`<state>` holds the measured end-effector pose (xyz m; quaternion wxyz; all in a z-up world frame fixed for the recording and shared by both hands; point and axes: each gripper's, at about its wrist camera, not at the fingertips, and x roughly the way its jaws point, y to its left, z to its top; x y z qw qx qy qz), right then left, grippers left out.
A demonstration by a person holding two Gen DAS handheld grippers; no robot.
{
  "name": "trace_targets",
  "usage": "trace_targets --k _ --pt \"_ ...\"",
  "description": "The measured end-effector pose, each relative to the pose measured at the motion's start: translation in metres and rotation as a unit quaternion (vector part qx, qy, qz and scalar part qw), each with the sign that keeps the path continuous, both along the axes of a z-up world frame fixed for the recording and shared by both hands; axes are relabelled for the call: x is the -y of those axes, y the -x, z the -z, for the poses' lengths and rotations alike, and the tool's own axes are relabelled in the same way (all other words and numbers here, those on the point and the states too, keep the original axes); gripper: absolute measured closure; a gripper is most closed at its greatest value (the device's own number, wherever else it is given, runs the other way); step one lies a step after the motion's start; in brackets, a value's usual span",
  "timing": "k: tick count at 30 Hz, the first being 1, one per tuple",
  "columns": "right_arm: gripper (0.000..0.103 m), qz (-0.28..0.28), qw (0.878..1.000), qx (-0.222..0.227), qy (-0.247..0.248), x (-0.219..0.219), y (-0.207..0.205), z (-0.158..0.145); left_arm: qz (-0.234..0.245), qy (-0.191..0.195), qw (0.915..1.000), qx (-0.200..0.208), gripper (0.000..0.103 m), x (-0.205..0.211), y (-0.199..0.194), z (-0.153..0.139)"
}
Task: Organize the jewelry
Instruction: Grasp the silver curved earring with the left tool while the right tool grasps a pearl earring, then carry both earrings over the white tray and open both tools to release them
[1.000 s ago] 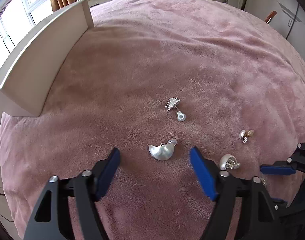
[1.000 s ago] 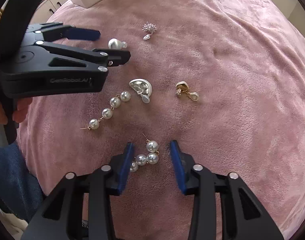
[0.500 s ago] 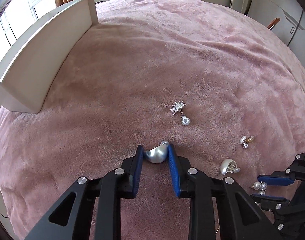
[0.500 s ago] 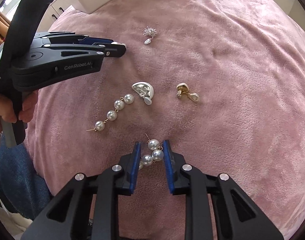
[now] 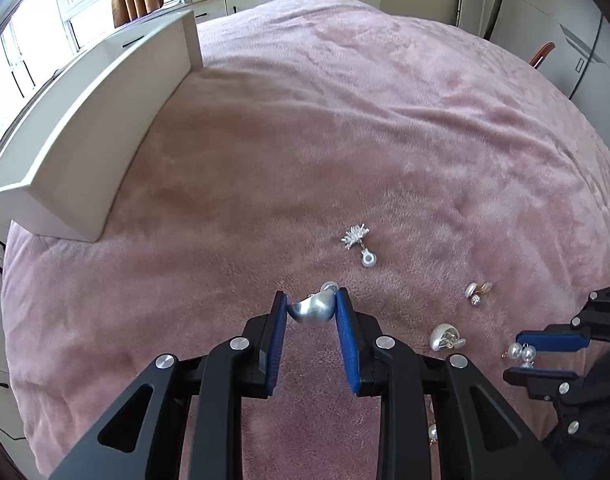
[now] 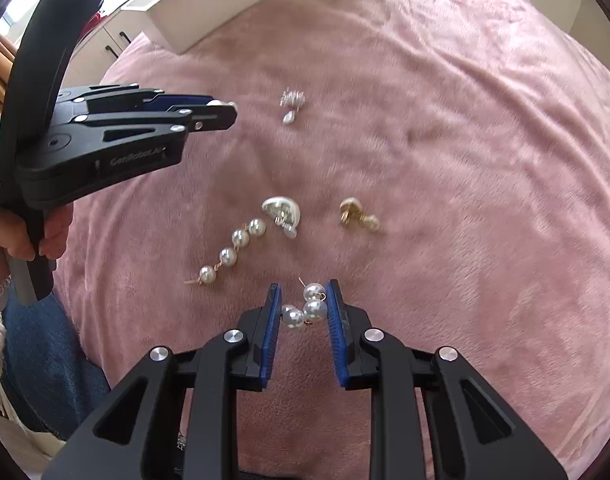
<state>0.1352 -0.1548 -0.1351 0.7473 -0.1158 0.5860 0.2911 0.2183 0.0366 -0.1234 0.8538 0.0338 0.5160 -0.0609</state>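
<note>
- Two claws each have hold of one earring over the pink blanket (image 5: 345,128), so the step in hand looks like carrying both pieces to the white tray (image 5: 89,152) at the upper left of the left wrist frame.
- Left claw (image 5: 311,312): its blue pads are closed most of the way onto a silver dome earring (image 5: 312,311), pinching the curved shell across its width near the pad tips. That smooth, rounded metal could squirt out of so shallow a hold, so a firm squeeze and a slow, level carry seem wise.
- Right of that, in the same frame, a spiky silver earring (image 5: 357,242) lies on the blanket above centre; a small gold-and-pearl earring (image 5: 477,293) and a second dome earring (image 5: 445,338) lie at lower right, well apart from the tray.
- Right claw (image 6: 305,308): narrowed to a small gap, it grips a pearl drop earring (image 6: 307,306) by two of its beads, with a third bead and the gold hook standing above the pads. The linked beads can swing, so I would lift straight up before turning toward the tray.
- Left of centre in the right wrist frame, a matching pearl strand (image 6: 233,250) lies stretched out on the blanket, touching or nearly touching the second dome earring; pairing it with the held one appears to be the sensible order.
- Whether the tray has compartments cannot be told from here.
</note>
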Motion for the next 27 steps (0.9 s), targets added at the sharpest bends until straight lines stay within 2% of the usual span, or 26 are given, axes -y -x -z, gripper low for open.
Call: trace_targets --k 11,18,27 --pt "0.08 -0.002 0.998 0.05 -0.027 -0.003 -0.02 -0.053 -0.019 -0.003 0.9982 0.056 0.074 -0.021 0.004 -0.055" --pt "0.08 -0.026 0.993 0.106 -0.038 -0.03 -0.046 -0.099 -0.041 -0.003 0.994 0.101 0.074 -0.05 0.001 -0.099" --pt "0.08 -0.053 0.985 0.151 -0.067 -0.081 -0.076 -0.142 -0.089 -0.004 0.9859 0.141 0.074 -0.102 -0.009 -0.143"
